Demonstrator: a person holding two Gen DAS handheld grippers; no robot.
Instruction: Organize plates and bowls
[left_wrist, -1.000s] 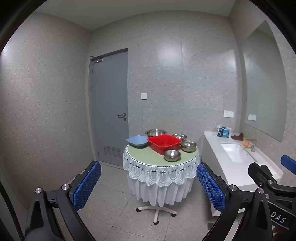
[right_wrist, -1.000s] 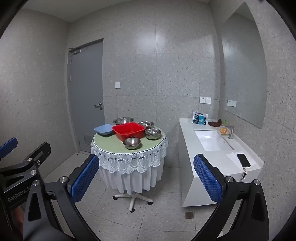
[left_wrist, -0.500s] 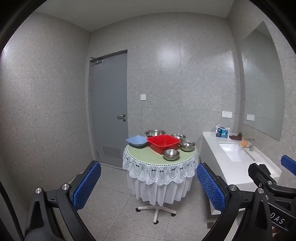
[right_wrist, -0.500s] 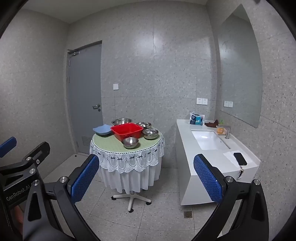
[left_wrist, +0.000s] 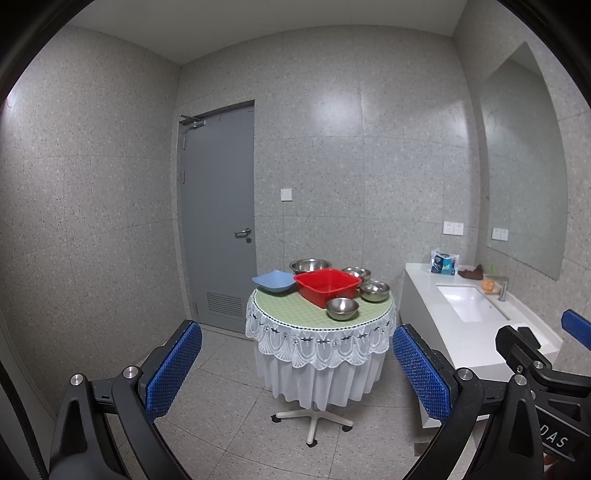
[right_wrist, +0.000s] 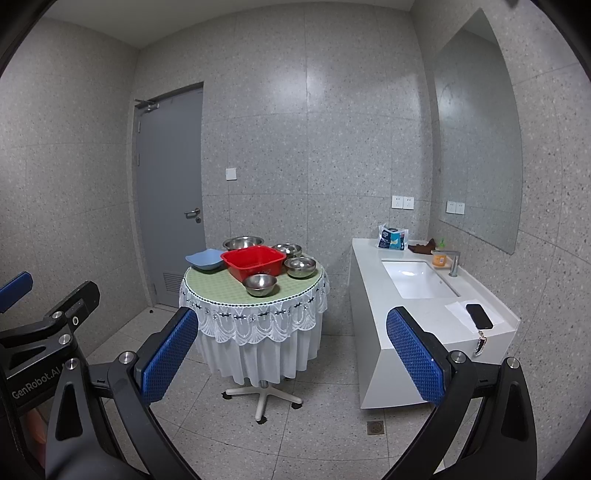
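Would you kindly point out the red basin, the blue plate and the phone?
red basin (left_wrist: 327, 286), left wrist view, on its inner floor.
blue plate (left_wrist: 274, 280), left wrist view, on its inside.
phone (right_wrist: 479, 316), right wrist view, on the middle of its dark screen.

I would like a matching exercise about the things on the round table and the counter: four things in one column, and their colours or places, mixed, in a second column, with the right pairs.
Things:
1. basin
2. plate
3. nearest bowl
4. phone

Descriptions:
A. light blue, at the table's left edge
B. black, on the white counter
C. red, in the middle of the table
D. shiny metal, in front of the red basin

Pairs: 1-C, 2-A, 3-D, 4-B
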